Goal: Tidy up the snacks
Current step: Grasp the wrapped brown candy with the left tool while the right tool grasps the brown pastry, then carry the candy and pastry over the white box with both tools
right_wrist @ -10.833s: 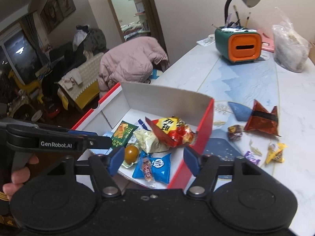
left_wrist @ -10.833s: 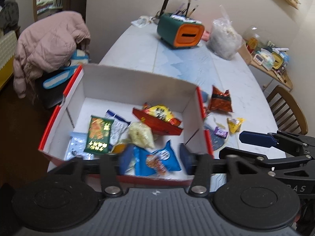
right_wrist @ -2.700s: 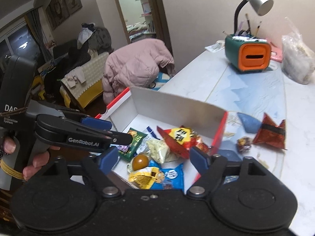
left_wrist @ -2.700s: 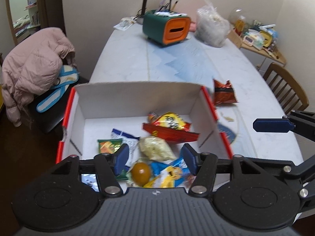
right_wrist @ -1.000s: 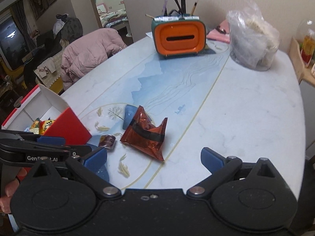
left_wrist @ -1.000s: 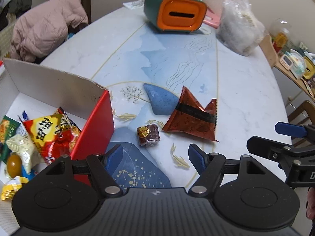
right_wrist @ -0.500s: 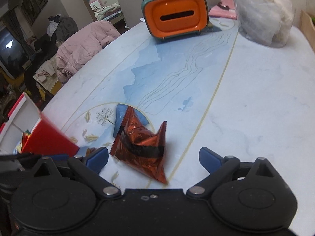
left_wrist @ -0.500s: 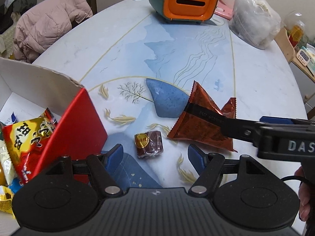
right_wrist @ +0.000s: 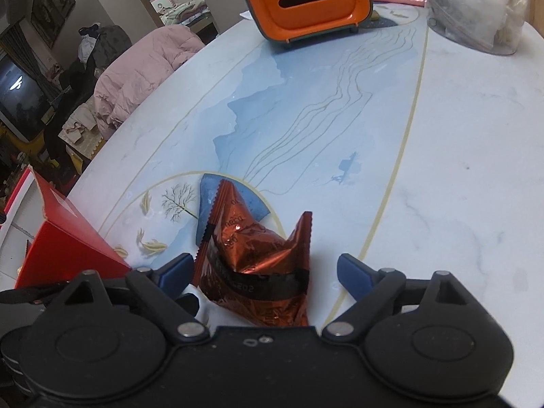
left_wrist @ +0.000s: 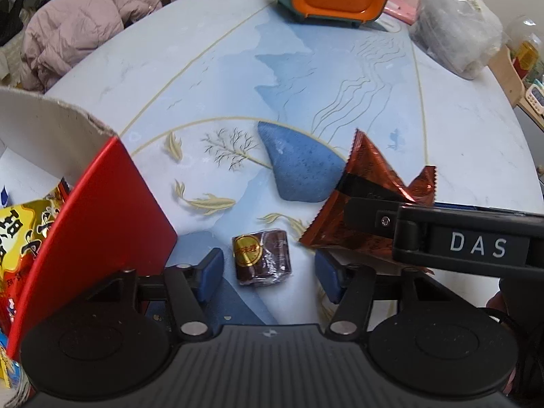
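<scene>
A small brown wrapped chocolate [left_wrist: 261,256] lies on the table between the blue fingers of my open left gripper [left_wrist: 270,273]. A copper-red foil snack bag [right_wrist: 258,268] lies between the wide-open fingers of my right gripper [right_wrist: 265,272]; neither finger touches it. In the left wrist view the same bag [left_wrist: 370,183] sits to the right, partly covered by the right gripper's black body. The red-and-white cardboard box [left_wrist: 102,204] stands at the left with a yellow-red snack pack [left_wrist: 23,234] inside.
An orange-and-green desk organiser [right_wrist: 307,0] stands at the far end of the table, a clear plastic bag [right_wrist: 476,6] to its right. A pink jacket [left_wrist: 81,23] hangs on a chair beyond the table's left edge.
Both grippers have come down and forward: the left now straddles the chocolate, the right now straddles the foil bag. Both stay open.
</scene>
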Motion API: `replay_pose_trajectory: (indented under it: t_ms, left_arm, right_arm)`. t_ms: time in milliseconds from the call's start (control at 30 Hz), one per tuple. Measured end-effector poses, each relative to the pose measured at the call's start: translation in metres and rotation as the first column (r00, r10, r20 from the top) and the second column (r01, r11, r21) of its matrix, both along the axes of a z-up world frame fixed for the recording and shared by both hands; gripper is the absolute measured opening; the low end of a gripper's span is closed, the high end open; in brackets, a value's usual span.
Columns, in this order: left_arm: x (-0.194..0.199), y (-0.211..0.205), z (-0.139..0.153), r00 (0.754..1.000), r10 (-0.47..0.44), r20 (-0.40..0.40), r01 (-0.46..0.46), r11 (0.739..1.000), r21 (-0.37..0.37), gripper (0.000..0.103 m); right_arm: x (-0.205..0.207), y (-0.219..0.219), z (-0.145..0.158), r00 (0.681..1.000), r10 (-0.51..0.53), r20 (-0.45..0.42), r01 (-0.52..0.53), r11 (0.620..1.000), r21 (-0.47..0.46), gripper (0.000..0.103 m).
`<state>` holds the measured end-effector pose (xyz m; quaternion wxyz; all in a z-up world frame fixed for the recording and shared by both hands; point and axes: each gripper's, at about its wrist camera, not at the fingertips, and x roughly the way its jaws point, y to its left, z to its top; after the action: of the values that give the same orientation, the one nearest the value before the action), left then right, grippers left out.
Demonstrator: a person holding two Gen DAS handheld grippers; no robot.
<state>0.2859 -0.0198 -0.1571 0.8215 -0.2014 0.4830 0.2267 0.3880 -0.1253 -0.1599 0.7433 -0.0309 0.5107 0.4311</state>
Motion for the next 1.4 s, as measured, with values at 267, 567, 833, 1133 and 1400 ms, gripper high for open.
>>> replay_pose_trajectory:
  t_ms: [267,567,833,1133,1400]
  left_arm:
    - [0.000,0.000,0.000,1.000,-0.005,0.001,0.005,1.000,0.017,0.035]
    - [0.000,0.001,0.001,1.000,-0.023,-0.019,0.023,0.999,0.025,0.034]
    - [-0.009,0.000,0.005,1.000,-0.021,-0.022,0.021,1.000,0.002,0.034]
    - [-0.027,-0.015,0.023,0.998,-0.058,-0.005,0.057,0.998,-0.026,0.034]
    - [-0.051,-0.026,0.050,0.996,-0.091,0.011,0.091,0.995,-0.045,0.034]
  right_arm:
    - [-0.007,0.006,-0.002,1.000,0.004,0.020,-0.004,1.000,-0.002,0.071]
    - [-0.017,0.002,0.002,0.998,-0.013,0.057,0.013,1.000,-0.007,0.058]
    - [-0.025,-0.021,0.015,0.996,-0.056,0.063,0.055,0.998,0.007,0.055]
    - [-0.042,-0.054,0.037,0.993,-0.095,0.076,0.094,0.995,0.020,0.055]
    - [-0.067,-0.079,0.063,0.989,-0.118,0.087,0.115,0.993,0.038,0.055]
